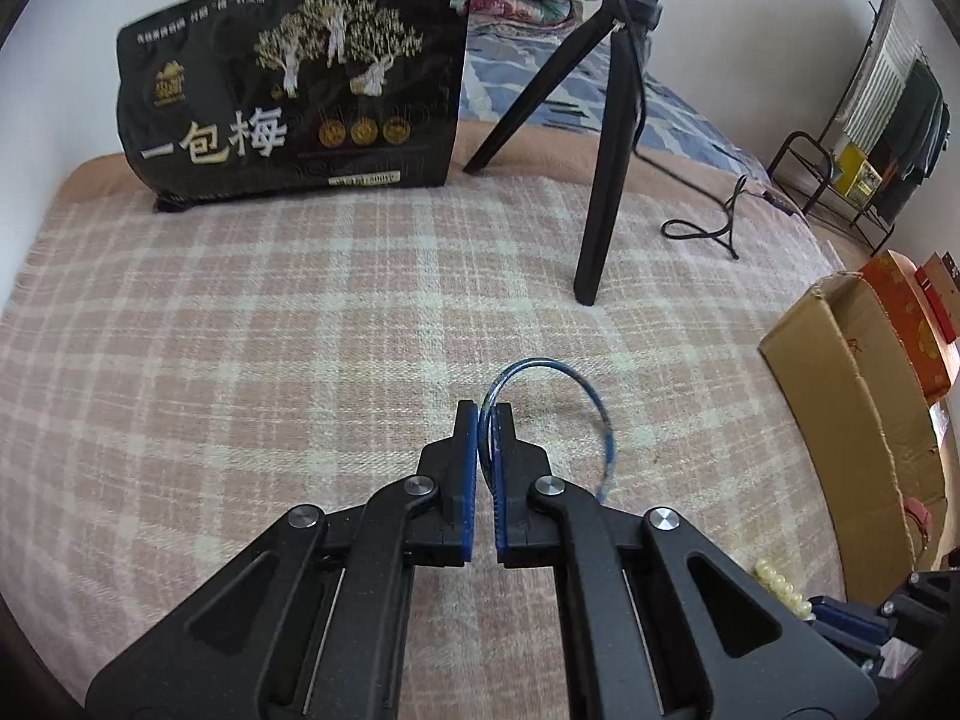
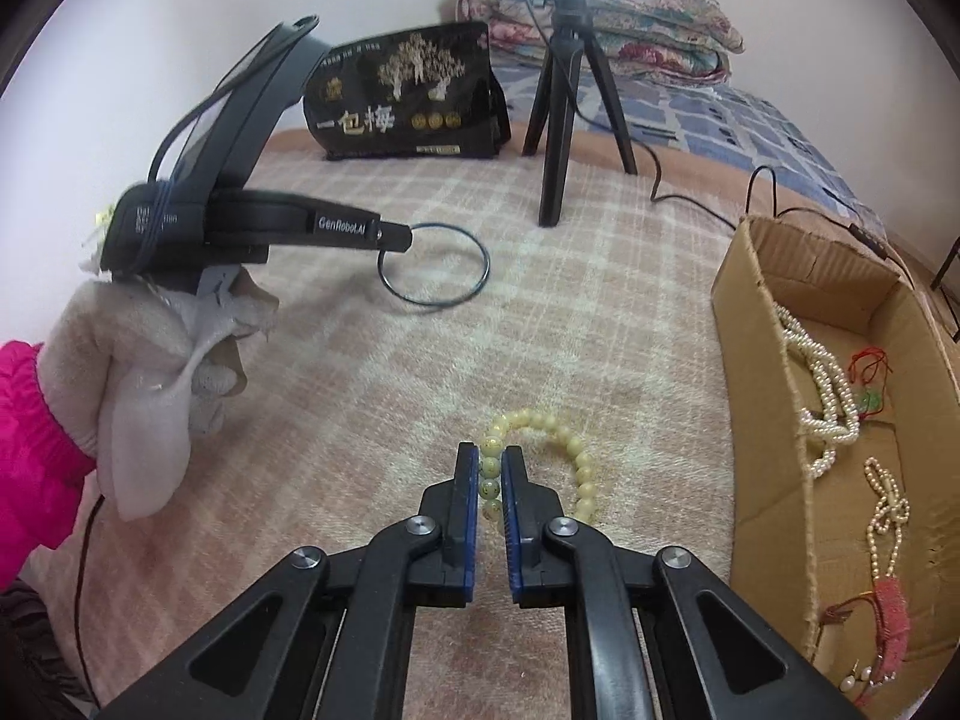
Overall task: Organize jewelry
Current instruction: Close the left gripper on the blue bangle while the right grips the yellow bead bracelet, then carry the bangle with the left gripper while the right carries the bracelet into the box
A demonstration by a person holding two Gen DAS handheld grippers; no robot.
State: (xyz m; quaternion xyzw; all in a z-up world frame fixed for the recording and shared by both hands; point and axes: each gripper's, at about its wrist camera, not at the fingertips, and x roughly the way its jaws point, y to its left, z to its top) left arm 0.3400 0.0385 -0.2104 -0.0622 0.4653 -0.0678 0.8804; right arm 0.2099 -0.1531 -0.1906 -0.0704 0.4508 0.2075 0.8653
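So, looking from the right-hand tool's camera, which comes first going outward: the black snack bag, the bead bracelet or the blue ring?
1. Bead bracelet, pinched in the right tool.
2. Blue ring, mid-blanket, held by the left tool.
3. Black snack bag, upright at the back.

Both wrist cameras look steeply down, close; sharing the blanket (image 1: 300, 330).
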